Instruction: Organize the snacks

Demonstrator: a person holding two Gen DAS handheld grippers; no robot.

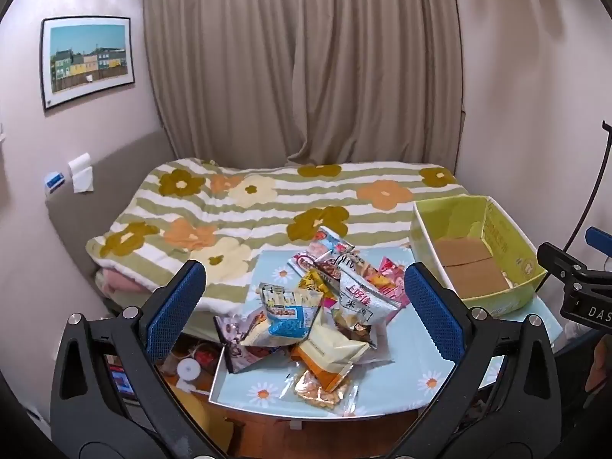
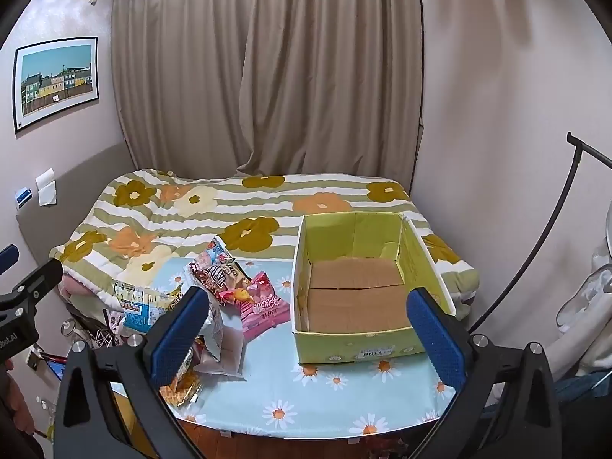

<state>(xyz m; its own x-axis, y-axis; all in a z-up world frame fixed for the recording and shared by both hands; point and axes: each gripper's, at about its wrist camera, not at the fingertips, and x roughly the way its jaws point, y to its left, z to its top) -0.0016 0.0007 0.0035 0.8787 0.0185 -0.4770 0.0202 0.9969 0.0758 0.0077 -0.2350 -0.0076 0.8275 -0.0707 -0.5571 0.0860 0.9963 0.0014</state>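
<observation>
Left gripper [image 1: 306, 306] and right gripper [image 2: 308, 329] — both spread wide, nothing grasped. Snack pile [image 1: 310, 306] lies on the table [image 2: 344, 401], beyond the left gripper; empty box [image 2: 359, 287] — beyond the right.

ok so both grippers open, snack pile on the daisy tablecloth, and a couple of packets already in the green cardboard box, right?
Not quite. The green cardboard box is empty: the right wrist view shows only its bare brown floor flaps. The rest holds: the left gripper and right gripper are both open, and the snack pile sits on the daisy tablecloth, left of the box.
</observation>
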